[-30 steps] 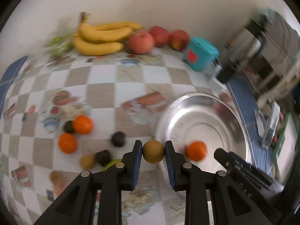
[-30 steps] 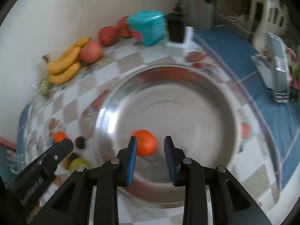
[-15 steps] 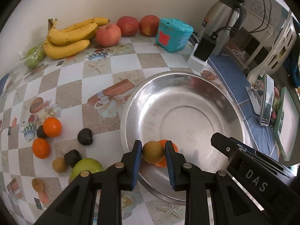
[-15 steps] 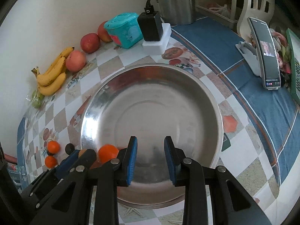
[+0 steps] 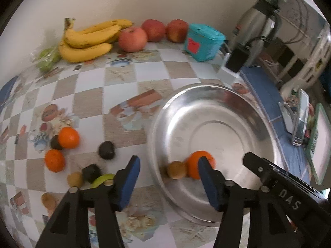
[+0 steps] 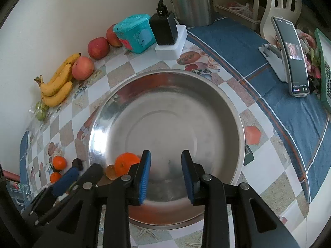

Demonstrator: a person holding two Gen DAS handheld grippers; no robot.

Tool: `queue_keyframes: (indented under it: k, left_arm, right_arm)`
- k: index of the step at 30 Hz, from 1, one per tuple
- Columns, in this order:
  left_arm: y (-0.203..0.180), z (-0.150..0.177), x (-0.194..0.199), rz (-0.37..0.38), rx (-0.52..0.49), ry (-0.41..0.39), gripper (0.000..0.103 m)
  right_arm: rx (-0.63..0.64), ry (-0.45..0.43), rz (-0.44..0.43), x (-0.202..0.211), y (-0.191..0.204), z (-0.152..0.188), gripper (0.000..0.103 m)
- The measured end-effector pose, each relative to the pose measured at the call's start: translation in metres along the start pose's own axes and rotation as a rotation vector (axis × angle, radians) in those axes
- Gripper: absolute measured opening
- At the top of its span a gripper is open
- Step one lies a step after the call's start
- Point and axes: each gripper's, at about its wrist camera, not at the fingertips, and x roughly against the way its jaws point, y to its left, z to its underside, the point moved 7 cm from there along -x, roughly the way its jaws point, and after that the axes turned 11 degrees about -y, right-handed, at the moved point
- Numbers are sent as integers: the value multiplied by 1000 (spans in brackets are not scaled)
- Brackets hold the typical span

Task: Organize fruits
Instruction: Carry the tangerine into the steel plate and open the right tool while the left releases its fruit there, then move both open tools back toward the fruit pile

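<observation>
A small brown fruit (image 5: 176, 169) lies inside the steel bowl (image 5: 206, 86) at its near-left wall, touching an orange (image 5: 197, 161). My left gripper (image 5: 167, 175) hangs just above them. Its jaws are opening and stand wide apart, with the brown fruit below the gap and the pads clear of it. My right gripper (image 6: 166, 173) hovers over the bowl (image 6: 165, 71) floor. Its jaws are opening too, and nothing is between them. The orange (image 6: 126, 163) and brown fruit (image 6: 110, 172) sit to its left.
Two oranges (image 5: 68, 137), dark fruits (image 5: 106, 149), a green fruit (image 5: 102, 179) and small brown ones (image 5: 74, 179) lie on the checked cloth left of the bowl. Bananas (image 5: 86, 39), apples (image 5: 132, 39), a teal box (image 5: 203, 41) and a kettle (image 5: 256, 20) line the wall. A phone (image 6: 293, 60) stands at the right.
My left gripper carried the brown fruit over the bowl and let it go; the fruit now rests beside the orange. The right jaws have widened slightly.
</observation>
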Motion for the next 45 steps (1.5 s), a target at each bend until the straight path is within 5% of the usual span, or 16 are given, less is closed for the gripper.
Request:
queue_keyframes:
  k: [4, 16, 27, 37, 45]
  left_arm:
    - [26, -1, -2, -84, 39, 9, 74]
    - [98, 4, 6, -269, 177, 7, 103]
    - [123, 13, 19, -305, 218, 0, 103]
    - [149, 8, 46, -384, 197, -90, 103]
    - [166, 8, 64, -363, 236, -138, 103]
  right_arm:
    - [-2, 11, 9, -3, -2, 2, 61]
    - [39, -6, 25, -3, 0, 3, 89]
    - [124, -19, -27, -2, 21, 9, 92]
    - [160, -45, -85, 1, 39, 15, 92]
    - [187, -78, -163, 9, 65, 17, 92]
